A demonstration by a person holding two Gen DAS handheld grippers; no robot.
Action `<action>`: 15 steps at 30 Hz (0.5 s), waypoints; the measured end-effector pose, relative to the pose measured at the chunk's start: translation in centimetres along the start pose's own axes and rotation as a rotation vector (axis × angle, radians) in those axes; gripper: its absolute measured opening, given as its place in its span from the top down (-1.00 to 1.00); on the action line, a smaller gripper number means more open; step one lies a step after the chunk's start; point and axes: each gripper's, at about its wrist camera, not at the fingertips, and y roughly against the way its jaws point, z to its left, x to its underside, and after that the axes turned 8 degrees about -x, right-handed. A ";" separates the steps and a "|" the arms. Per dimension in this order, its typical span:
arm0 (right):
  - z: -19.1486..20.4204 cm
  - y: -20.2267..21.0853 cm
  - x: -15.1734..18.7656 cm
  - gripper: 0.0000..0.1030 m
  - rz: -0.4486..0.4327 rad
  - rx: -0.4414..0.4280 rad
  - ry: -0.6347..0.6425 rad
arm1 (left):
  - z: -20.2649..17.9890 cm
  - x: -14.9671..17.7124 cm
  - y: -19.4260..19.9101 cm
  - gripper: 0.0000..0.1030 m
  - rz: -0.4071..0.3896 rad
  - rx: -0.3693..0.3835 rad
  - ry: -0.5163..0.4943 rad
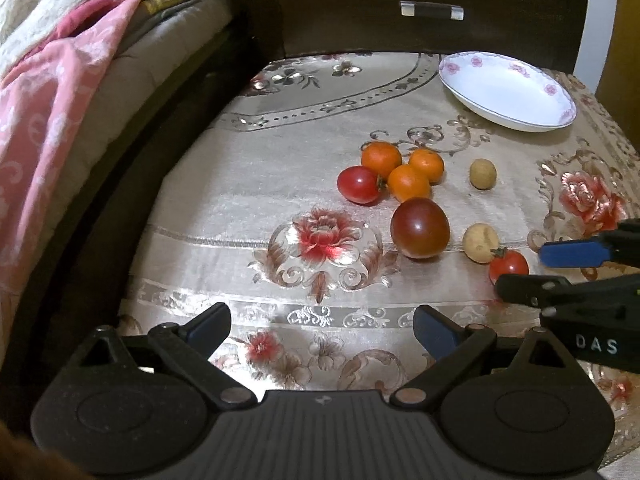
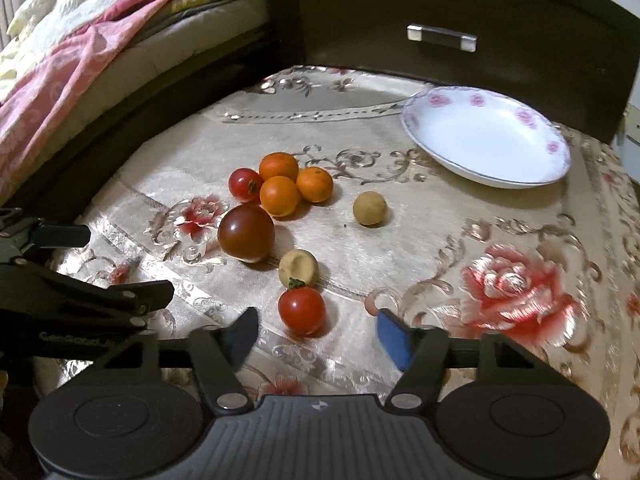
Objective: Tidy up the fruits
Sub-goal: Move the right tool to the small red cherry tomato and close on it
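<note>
A: What did the work surface consist of?

B: A table under a beige embroidered cloth [image 2: 420, 216] with red flower motifs. A dark wooden cabinet [image 2: 460, 8] with a metal handle [image 2: 442, 38] stood at the far edge. A bed with a pink blanket [image 1: 52, 92] lay beyond the left gripper's [image 1: 322, 326] left side.

A: Where was the fruit relative to the right gripper [image 2: 316, 338]?

B: A small red tomato [image 2: 301, 310] sat just ahead of the fingertips, on the cloth. A tan round fruit [image 2: 299, 267] touched its far side. Farther ahead and to the left lay a large dark tomato [image 2: 246, 232], then three oranges [image 2: 280, 195] clustered with a second small red tomato [image 2: 245, 184]. Another tan fruit [image 2: 369, 208] lay apart, ahead and slightly right. The white flowered plate [image 2: 486, 136] stood farthest, ahead and right, with nothing in it.

A: What were the jaw states?

B: The right jaws stood apart with the tomato ahead of the gap, the pads clear of it, gripping nothing. The left jaws were spread wide over bare cloth, holding nothing.
</note>
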 end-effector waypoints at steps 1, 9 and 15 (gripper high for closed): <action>0.0 -0.3 -0.1 0.21 0.005 -0.005 0.004 | -0.2 -0.1 0.0 -1.00 -0.009 -0.008 -0.011; 0.5 -1.0 -0.3 0.61 0.025 -0.044 0.060 | -0.5 -1.0 -0.4 -0.99 -0.052 0.023 -0.030; -0.7 -0.4 -0.5 0.62 0.023 -0.043 0.016 | -1.9 -1.8 -0.9 -0.97 -0.073 0.069 -0.090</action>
